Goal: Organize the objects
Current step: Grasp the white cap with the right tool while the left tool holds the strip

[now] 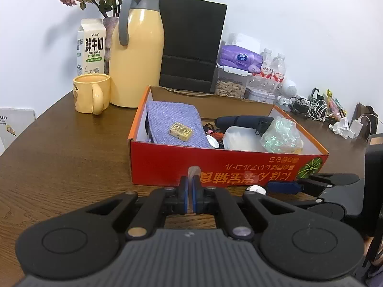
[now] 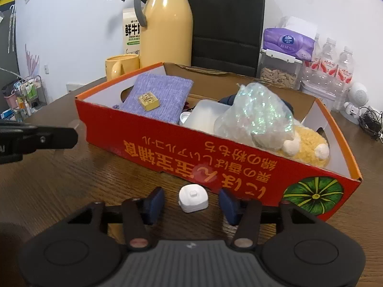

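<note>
- Brown wood-grain worktop [image 1: 59, 148] carries everything shown; items are listed from left to right.
- Pale yellow mug [image 1: 92, 93] stands at the far left, handle turned toward me, with a milk carton [image 1: 92, 47] behind it.
- Tall yellow flask [image 1: 138, 55] with a grey handle stands just beside the mug; a black paper bag [image 1: 191, 43] is next, against the wall.
- My left gripper [image 1: 190, 191]: its jaws are pressed fully together, with a thin translucent sliver showing at their tips; what it is I cannot tell. They point at the near wall of the box.
- Red cardboard box [image 2: 148, 143], open-topped, printed with yellow characters and a green pumpkin, sits mid-worktop. Inside, from the left: a lilac cloth [image 2: 158, 95] with a small yellow block [image 2: 149, 101] lying on it, a white plastic container [image 2: 203, 117], a clear bag of iridescent flakes [image 2: 258, 117] and a yellow fuzzy item [image 2: 308, 148] at the right end.
- Small white cap-like object [image 2: 193, 198] lies on the worktop just in front of the box, outside it.
- My right gripper [image 2: 193, 202]: its jaws stand apart, one on each side of the white object, neither pad touching it.
- Purple tissue pack [image 2: 287, 43], a clear tub of seeds [image 2: 277, 74] and water bottles [image 2: 335, 62] line the far right.
</note>
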`<state>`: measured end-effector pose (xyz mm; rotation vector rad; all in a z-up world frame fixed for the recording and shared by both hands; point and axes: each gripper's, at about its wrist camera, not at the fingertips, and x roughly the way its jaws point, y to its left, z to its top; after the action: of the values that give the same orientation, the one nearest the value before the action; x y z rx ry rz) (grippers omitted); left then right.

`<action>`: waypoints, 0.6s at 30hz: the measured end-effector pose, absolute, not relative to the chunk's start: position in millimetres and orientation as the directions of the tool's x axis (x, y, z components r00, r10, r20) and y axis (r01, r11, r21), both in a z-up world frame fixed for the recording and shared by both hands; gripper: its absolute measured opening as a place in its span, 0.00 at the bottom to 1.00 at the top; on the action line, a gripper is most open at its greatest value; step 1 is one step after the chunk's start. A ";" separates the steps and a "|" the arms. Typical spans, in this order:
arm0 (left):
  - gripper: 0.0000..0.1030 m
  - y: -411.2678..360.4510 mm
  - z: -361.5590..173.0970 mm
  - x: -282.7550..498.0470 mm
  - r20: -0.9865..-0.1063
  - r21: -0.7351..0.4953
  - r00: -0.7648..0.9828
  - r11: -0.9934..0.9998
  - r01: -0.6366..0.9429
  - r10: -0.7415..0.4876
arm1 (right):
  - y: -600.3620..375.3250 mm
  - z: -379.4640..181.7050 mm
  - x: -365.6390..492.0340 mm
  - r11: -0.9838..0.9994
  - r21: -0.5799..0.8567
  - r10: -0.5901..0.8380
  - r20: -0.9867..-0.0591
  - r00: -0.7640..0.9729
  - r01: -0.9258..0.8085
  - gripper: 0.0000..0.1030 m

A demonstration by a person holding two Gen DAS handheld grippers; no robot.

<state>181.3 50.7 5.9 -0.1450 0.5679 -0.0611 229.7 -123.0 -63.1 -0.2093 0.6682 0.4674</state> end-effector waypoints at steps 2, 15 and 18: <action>0.04 51.1 4.6 182.1 -0.534 -0.155 0.840 0.988 0.015 -0.097 | -123.0 -63.3 231.1 0.877 -0.032 0.352 -0.636 0.687 -0.479 0.29; 0.04 50.5 8.2 180.7 -0.524 -0.153 0.846 0.988 0.019 -0.098 | -119.9 -58.6 221.8 0.864 -0.060 0.363 -0.614 0.701 -0.500 0.25; 0.04 47.3 14.6 179.7 -0.512 -0.148 0.853 0.989 0.029 -0.101 | -119.2 -48.5 212.3 0.853 -0.070 0.385 -0.586 0.713 -0.517 0.25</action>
<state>179.7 47.3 14.6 -0.1365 0.5449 -0.0688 212.3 -119.2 -48.5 -0.2362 0.5927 0.5046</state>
